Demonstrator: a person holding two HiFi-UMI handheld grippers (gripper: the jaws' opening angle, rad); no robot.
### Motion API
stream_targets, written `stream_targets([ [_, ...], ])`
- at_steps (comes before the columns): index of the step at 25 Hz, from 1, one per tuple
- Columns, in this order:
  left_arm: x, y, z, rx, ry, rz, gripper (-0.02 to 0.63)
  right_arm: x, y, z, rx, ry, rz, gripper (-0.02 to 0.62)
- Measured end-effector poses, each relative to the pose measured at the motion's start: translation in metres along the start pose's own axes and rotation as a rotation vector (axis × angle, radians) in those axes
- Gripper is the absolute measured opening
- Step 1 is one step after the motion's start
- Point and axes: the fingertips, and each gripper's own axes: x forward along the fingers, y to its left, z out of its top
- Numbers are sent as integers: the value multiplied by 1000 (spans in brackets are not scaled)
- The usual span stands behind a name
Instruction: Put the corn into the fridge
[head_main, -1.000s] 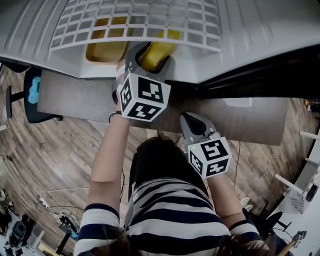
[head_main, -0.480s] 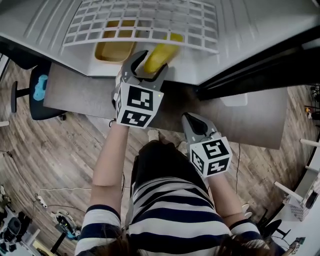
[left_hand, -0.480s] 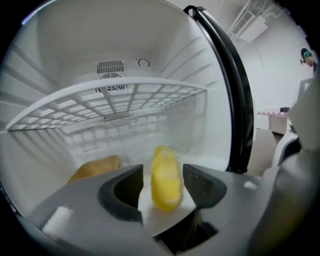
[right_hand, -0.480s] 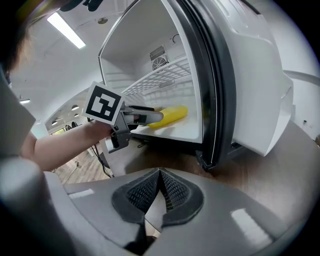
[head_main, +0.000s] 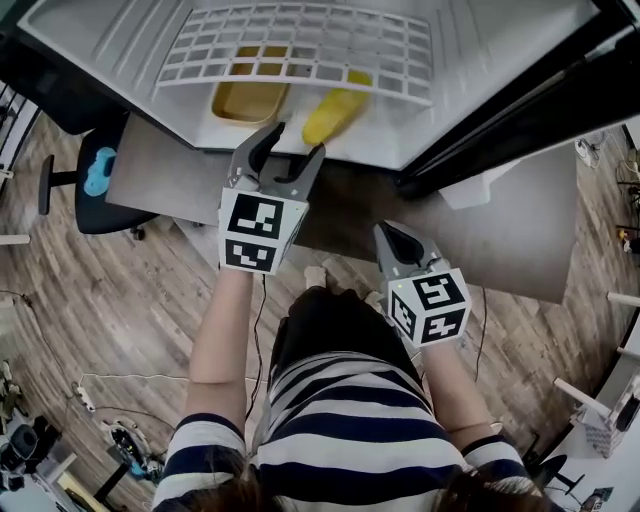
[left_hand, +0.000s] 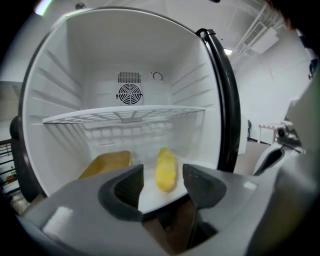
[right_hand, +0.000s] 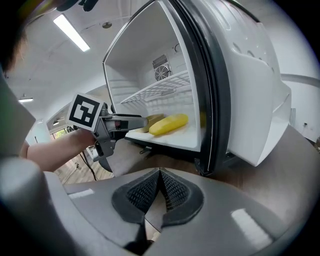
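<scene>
The corn (left_hand: 165, 170) lies inside the fridge (left_hand: 75, 60), just past the spread-open, empty fingers of the left gripper (head_main: 297, 142), and the right gripper (right_hand: 160, 187) has its fingers pinched together on nothing.

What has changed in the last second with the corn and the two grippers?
The left gripper let go of the corn and drew back out of the fridge; its jaws are now open. The corn lies on the fridge floor beside the yellow tray. The right gripper stayed shut and empty.
</scene>
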Motion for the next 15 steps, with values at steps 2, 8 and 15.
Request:
stream_targets([
  [2, -7, 5, -3, -25, -3, 5, 0, 2, 2, 6, -5, -7, 0, -8],
  [8, -38, -2, -8, -88, -17, 0, 0, -10, 6, 12, -15, -26, -4, -8],
  [15, -63, -20, -24, -110, 11, -20, 0, -19, 3, 11, -13, -40, -22, -8],
])
